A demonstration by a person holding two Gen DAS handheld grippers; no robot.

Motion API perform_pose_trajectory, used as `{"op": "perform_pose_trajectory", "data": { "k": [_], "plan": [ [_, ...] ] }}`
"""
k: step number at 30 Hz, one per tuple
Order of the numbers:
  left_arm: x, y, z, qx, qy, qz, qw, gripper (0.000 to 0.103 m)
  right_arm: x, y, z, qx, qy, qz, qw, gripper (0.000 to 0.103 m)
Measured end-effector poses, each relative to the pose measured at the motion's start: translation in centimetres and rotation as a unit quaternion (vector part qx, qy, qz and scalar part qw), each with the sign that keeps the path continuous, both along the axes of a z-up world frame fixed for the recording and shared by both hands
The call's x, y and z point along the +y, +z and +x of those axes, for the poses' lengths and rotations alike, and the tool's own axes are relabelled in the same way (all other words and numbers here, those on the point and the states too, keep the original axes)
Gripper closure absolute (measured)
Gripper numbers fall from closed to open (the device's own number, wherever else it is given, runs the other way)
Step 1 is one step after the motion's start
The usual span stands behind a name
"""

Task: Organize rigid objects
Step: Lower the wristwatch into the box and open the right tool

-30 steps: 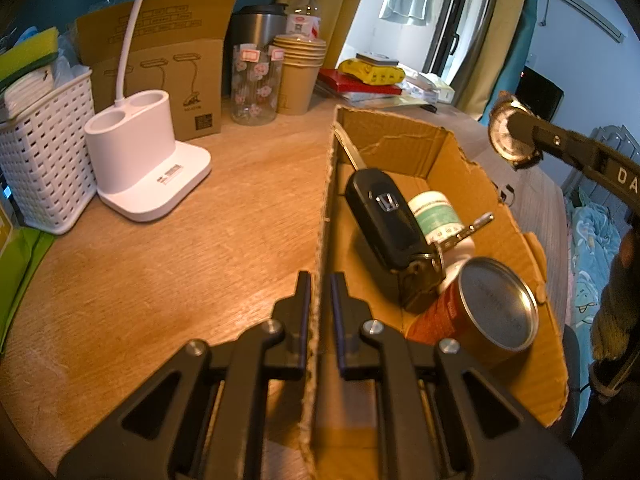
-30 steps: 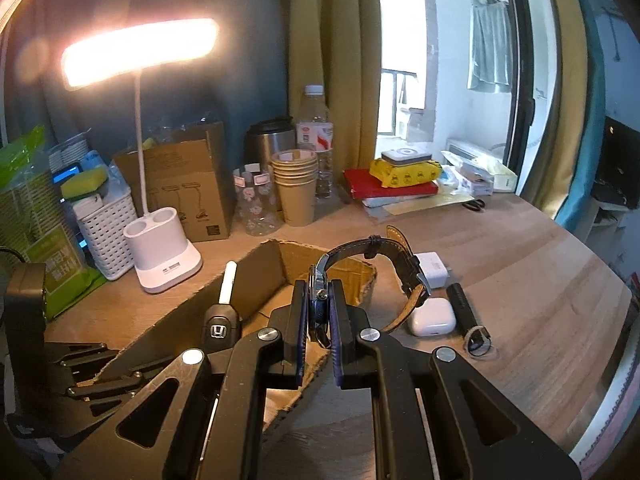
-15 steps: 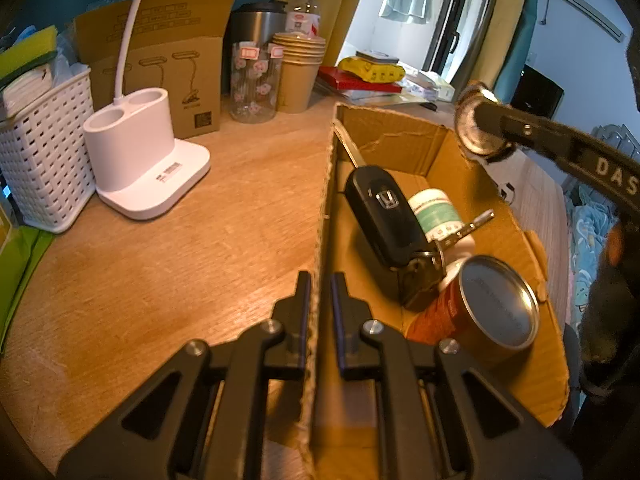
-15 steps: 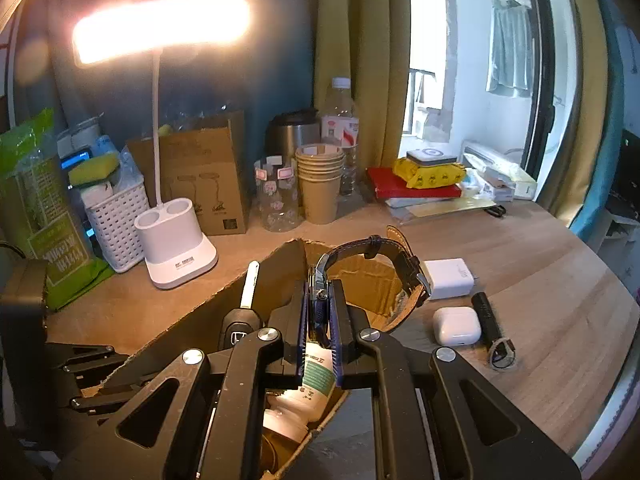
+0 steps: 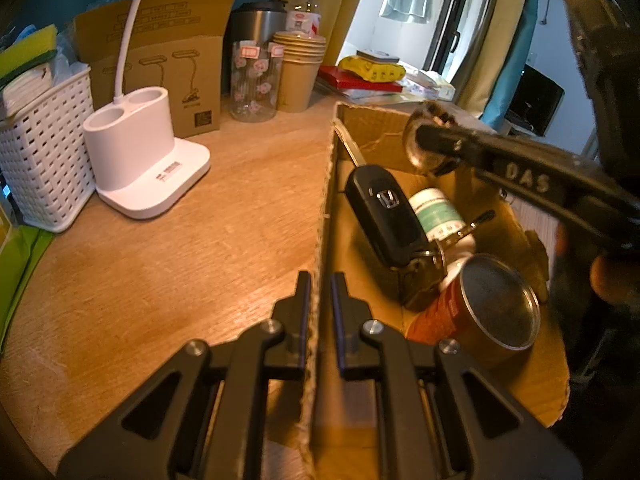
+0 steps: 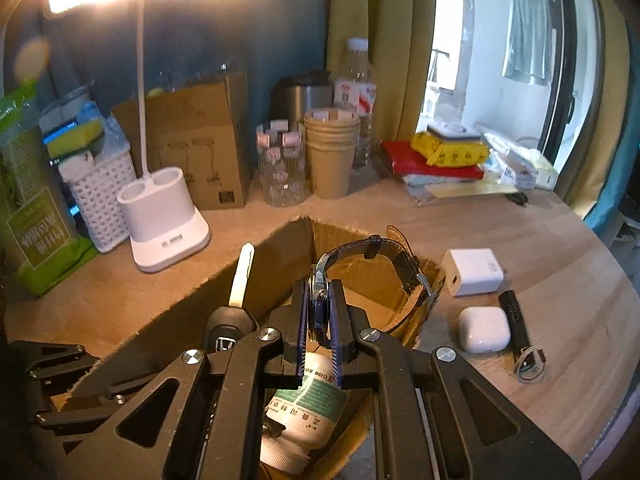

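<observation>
**Wristwatch carried over the open cardboard box.**

The right gripper (image 6: 319, 326), clamped on the wristwatch (image 6: 320, 300), had moved from beside the cardboard box (image 5: 362, 130) to above its interior at frame centre, so release appeared near. The left gripper (image 5: 320, 300) pinched the box wall, lower centre. Inside lay a car key (image 5: 384, 212), a white bottle (image 5: 436, 212) and a can (image 5: 480, 308); a charger (image 6: 474, 272) and earbud case (image 6: 484, 328) remained outside, at right.
</observation>
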State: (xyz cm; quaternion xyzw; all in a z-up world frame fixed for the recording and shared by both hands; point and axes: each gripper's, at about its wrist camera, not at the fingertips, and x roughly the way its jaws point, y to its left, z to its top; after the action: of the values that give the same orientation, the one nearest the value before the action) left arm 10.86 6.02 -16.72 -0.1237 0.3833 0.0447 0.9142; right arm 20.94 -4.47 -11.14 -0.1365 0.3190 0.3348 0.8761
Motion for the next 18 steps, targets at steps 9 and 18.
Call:
{"op": "perform_pose_trajectory", "data": {
  "k": [9, 18],
  "plan": [
    [0.0, 0.0, 0.1, 0.0, 0.0, 0.0, 1.0, 0.092, 1.0, -1.6, 0.4, 0.02, 0.005, -0.023, 1.0, 0.092],
    [0.2, 0.0, 0.0, 0.0, 0.0, 0.0, 1.0, 0.092, 0.3, -0.5, 0.0, 0.009, -0.006, -0.013, 1.0, 0.06]
  ]
}}
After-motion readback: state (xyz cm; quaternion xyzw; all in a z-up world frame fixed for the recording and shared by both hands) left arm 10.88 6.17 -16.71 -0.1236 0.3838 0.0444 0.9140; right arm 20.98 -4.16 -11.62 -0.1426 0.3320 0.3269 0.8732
